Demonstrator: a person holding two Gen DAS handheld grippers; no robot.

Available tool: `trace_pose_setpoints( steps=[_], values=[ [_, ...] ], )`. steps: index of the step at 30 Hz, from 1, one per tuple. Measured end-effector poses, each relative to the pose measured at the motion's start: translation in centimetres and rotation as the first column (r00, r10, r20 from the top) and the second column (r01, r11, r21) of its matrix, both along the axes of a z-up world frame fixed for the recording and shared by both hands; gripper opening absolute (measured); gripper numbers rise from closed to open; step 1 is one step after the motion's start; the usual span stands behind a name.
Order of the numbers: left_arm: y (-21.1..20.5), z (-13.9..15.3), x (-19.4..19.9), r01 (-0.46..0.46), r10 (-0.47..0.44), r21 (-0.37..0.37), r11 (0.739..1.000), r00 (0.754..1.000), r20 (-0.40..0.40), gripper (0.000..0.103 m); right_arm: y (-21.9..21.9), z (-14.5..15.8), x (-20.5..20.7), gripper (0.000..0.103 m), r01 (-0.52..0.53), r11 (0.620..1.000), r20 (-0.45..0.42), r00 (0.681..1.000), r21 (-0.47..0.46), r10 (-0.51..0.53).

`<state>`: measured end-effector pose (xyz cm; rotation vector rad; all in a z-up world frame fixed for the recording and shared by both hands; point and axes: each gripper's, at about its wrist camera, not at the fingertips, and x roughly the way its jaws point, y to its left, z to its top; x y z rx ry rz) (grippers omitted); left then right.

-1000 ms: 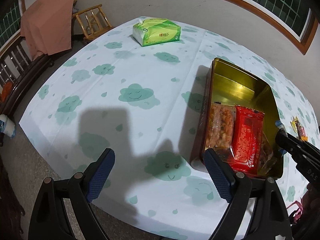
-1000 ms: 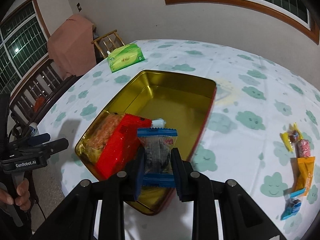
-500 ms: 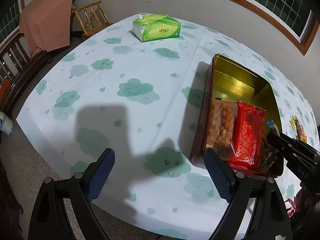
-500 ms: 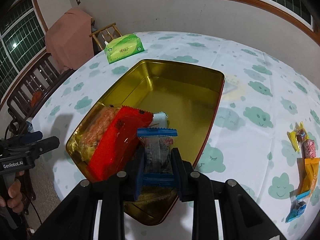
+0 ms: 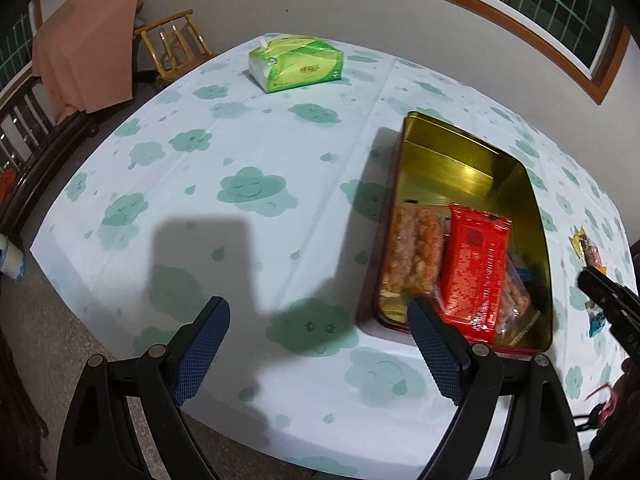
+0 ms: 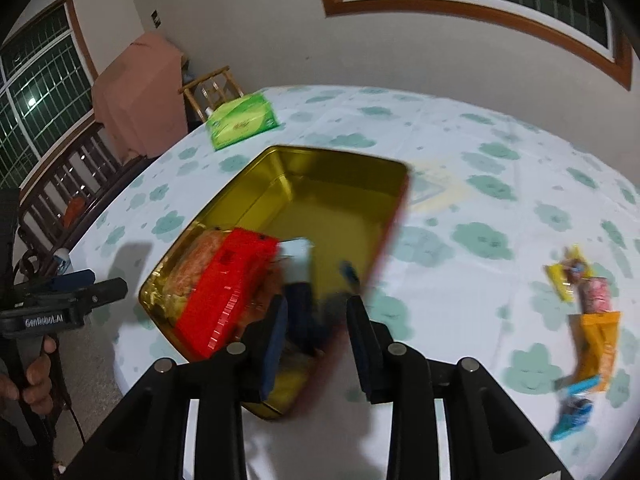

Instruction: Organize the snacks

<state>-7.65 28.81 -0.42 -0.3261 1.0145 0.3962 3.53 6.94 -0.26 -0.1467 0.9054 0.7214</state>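
Note:
A gold tin (image 5: pixel 452 168) (image 6: pixel 340 192) with a red rim sits on the cloud-print tablecloth. Inside lie an orange snack pack (image 5: pixel 412 248), a red pack (image 5: pixel 476 268) (image 6: pixel 228 284) and a blue-edged clear packet (image 6: pixel 304 276), blurred, in the tin's near end. My right gripper (image 6: pixel 316 324) is open just above that end, the packet loose below it. My left gripper (image 5: pixel 316 344) is open and empty over the table's near edge, left of the tin. Several loose snacks (image 6: pixel 588 308) lie right of the tin.
A green tissue pack (image 5: pixel 296 64) (image 6: pixel 242 120) lies at the far side of the table. A wooden chair (image 5: pixel 172 48) and a pink-draped piece of furniture (image 5: pixel 80 64) stand beyond the table. A dark wooden bench (image 6: pixel 68 196) is at the left.
My right gripper has opened and let go of the blue-edged packet, which has dropped into the tin; the gripper has pulled back and up. The left gripper has barely moved.

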Motion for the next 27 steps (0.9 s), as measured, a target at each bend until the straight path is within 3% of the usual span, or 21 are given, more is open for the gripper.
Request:
trace_pose_setpoints(
  steps=[7, 10, 14, 21, 27],
  values=[
    [-2.5, 0.6, 1.1, 0.057, -0.057, 0.010, 0.998, 0.998, 0.007, 0.088, -9.0, 0.3, 1.4, 0.035, 0.169, 0.984, 0.027, 0.985, -0.049, -0.168],
    [-3.8, 0.7, 1.6, 0.081, -0.081, 0.014, 0.997, 0.997, 0.006, 0.088, -13.3, -0.6, 1.9, 0.041, 0.245, 0.964, 0.032, 0.969, -0.105, -0.243],
    [-5.2, 0.9, 2.3, 0.107, -0.107, 0.016, 0.994, 0.994, 0.003, 0.088, -17.2, -2.0, 2.3, 0.042, 0.298, 0.941, 0.018, 0.954, -0.158, -0.299],
    [-7.9, 1.6, 3.2, 0.160, -0.160, 0.041, 0.986, 0.987, -0.003, 0.088, -19.3, -4.3, 2.7, 0.044, 0.313, 0.937, -0.023, 0.947, -0.158, -0.320],
    [-10.4, 1.7, 4.1, 0.201, -0.201, 0.045, 0.979, 0.980, -0.012, 0.088, -19.1, -5.5, 3.6, 0.043, 0.309, 0.938, -0.002, 0.950, -0.157, -0.313]
  ],
)
